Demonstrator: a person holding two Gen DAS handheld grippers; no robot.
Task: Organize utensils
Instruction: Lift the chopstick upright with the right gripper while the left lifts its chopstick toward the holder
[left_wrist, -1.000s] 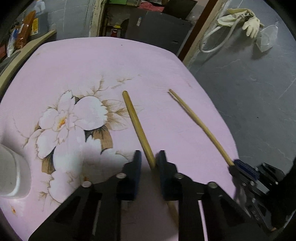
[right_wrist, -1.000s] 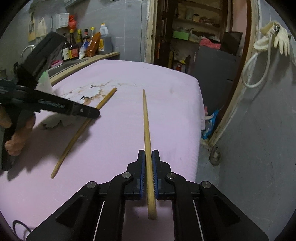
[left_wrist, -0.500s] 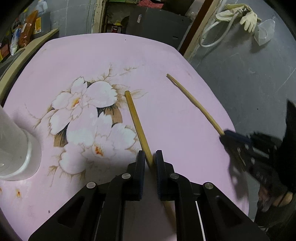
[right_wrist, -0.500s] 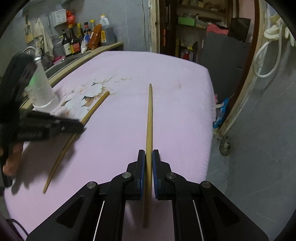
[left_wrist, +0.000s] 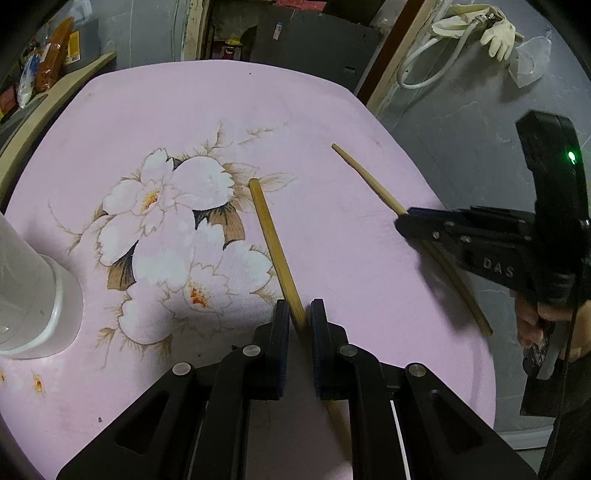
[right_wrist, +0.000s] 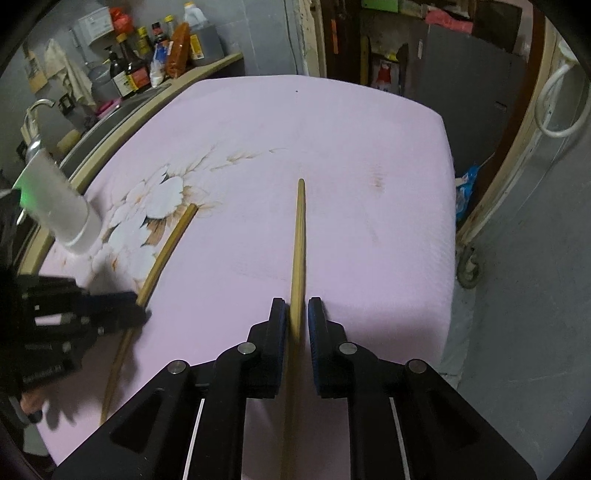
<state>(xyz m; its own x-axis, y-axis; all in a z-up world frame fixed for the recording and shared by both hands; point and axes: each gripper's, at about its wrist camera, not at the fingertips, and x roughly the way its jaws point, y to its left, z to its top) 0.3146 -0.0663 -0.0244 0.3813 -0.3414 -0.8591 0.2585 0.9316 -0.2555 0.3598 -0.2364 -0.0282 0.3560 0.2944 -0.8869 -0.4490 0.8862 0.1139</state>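
Observation:
Two bamboo chopsticks are over a pink flowered cloth (left_wrist: 184, 118). My left gripper (left_wrist: 297, 314) is shut on one chopstick (left_wrist: 271, 236), which points forward and left. My right gripper (right_wrist: 297, 312) is shut on the other chopstick (right_wrist: 299, 236), which points straight ahead. In the left wrist view the right gripper (left_wrist: 406, 221) shows at the right, holding its chopstick (left_wrist: 369, 181). In the right wrist view the left gripper (right_wrist: 140, 310) shows at the left with its chopstick (right_wrist: 170, 243). A white cylindrical holder (left_wrist: 29, 291) stands at the left; it also shows in the right wrist view (right_wrist: 62, 210).
The cloth-covered table ends at the right over a grey floor (right_wrist: 517, 258). Bottles and packets (right_wrist: 155, 62) stand on a counter beyond the far left edge. A hose and a glove (left_wrist: 495, 33) hang on the wall at the right.
Both grippers have lifted and drawn back with their chopsticks. The left gripper's jaws closed fully on its chopstick. The white holder has come further into view at the left.

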